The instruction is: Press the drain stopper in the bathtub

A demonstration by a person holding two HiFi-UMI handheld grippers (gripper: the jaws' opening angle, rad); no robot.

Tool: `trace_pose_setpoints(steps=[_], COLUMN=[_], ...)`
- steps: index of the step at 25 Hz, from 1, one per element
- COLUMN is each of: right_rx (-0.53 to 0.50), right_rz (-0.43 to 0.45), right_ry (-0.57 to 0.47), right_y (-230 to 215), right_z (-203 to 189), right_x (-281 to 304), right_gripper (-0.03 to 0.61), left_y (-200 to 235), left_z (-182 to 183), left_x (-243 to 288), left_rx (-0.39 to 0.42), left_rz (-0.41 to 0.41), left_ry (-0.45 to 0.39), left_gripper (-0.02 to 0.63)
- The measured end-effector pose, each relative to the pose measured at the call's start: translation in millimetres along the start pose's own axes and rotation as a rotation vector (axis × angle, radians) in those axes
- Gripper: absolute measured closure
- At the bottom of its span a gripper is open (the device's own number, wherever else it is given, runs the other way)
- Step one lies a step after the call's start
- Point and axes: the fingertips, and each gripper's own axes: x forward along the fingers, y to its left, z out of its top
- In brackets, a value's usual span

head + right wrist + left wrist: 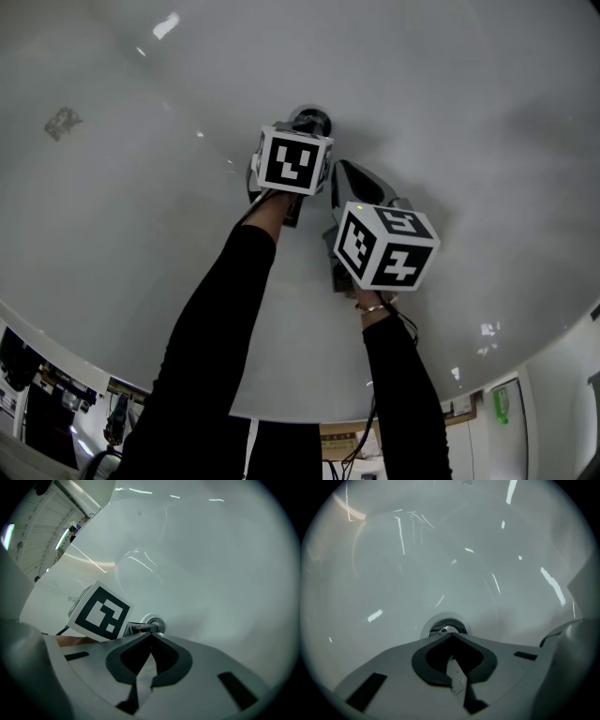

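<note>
The chrome drain stopper (313, 120) sits in the floor of the white bathtub (141, 187). In the left gripper view the stopper (446, 628) lies just beyond my left gripper (451, 636), whose jaws are shut tip to tip with nothing between them. The right gripper view shows the left gripper's fingertips (142, 629) right at the stopper (155, 623); contact looks likely but I cannot confirm it. My right gripper (151, 635) is shut and empty, held a little back and to the right of the drain, its jaws (345, 176) beside the left marker cube (295, 159).
Smooth tub walls curve up all around. The tub's near rim (94, 361) runs across the bottom of the head view, with the room floor and clutter below it. Both sleeved arms (216, 337) reach down into the tub. A louvred panel (42, 531) shows beyond the tub edge.
</note>
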Motion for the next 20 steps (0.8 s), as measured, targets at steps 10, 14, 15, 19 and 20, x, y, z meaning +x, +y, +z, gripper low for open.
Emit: trace_pose_setpoints(steps=[10,14,15,19,20], right_rx=[-0.013,-0.020,-0.020,-0.025,-0.026], right_rz=[-0.022,-0.027,-0.028,-0.022,-0.021], right_ry=[-0.001,-0.008,-0.011,-0.020,-0.023], right_y=[-4,-5,-5,-2,-1], right_z=[4,8,10,14,15], right_x=[-7,-8,-9,-12,-13], right_gripper=[0.577,0.577,0.577,0.577,0.577], left_y=[-10,-9,-8,-9,-9], left_z=[3,4,5,7,8], left_x=[-13,-14,-16,-24,-26], left_rx=[0.065,0.091,0.098,0.098,0.094], left_rz=[-0.045,-0.048,-0.049,-0.059,-0.061], left_ry=[-0.052,-0.030,-0.031,-0.049,-0.052], left_gripper=[0.606,0.606,0.606,0.606,0.606])
